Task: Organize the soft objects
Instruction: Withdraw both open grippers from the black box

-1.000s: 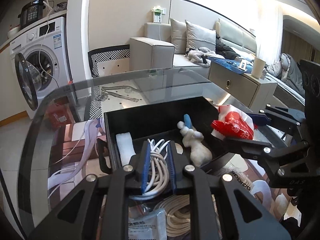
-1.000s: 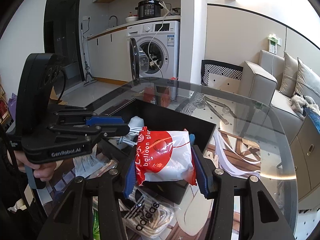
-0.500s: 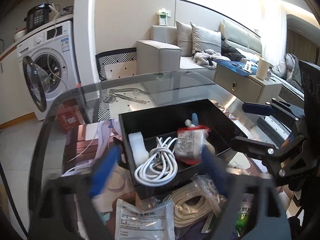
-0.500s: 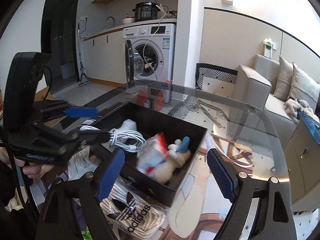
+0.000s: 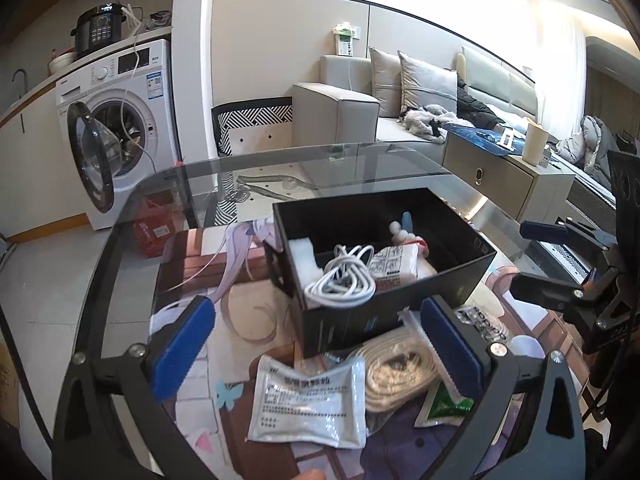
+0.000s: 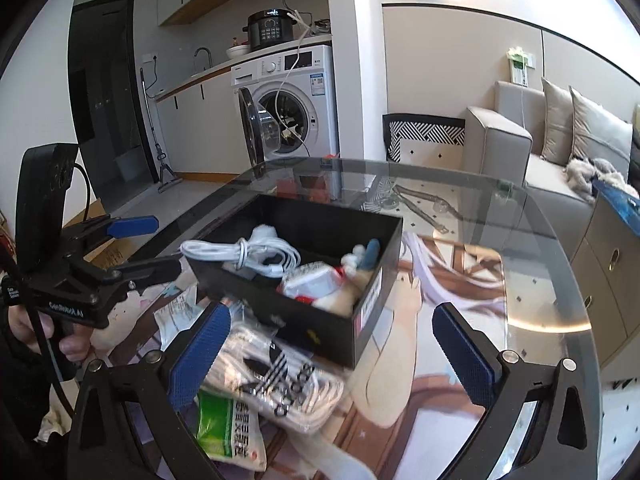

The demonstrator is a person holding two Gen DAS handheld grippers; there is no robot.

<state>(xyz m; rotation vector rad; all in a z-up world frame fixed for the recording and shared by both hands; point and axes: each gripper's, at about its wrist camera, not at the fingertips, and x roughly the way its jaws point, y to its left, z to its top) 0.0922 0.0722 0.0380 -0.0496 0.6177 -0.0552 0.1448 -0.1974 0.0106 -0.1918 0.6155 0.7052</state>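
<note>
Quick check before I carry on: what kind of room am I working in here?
Most likely a small home, an open living area joined to a kitchen or laundry corner: a washing machine under a counter, a grey sofa with cushions, and a glass table.

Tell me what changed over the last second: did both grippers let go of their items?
Yes. The left gripper released the white cable and the right gripper released the red-and-white packet; both now lie in the black box. Both grippers backed away; the right one's jaws are opening further. The box and the packets in front of it stayed put.
</note>
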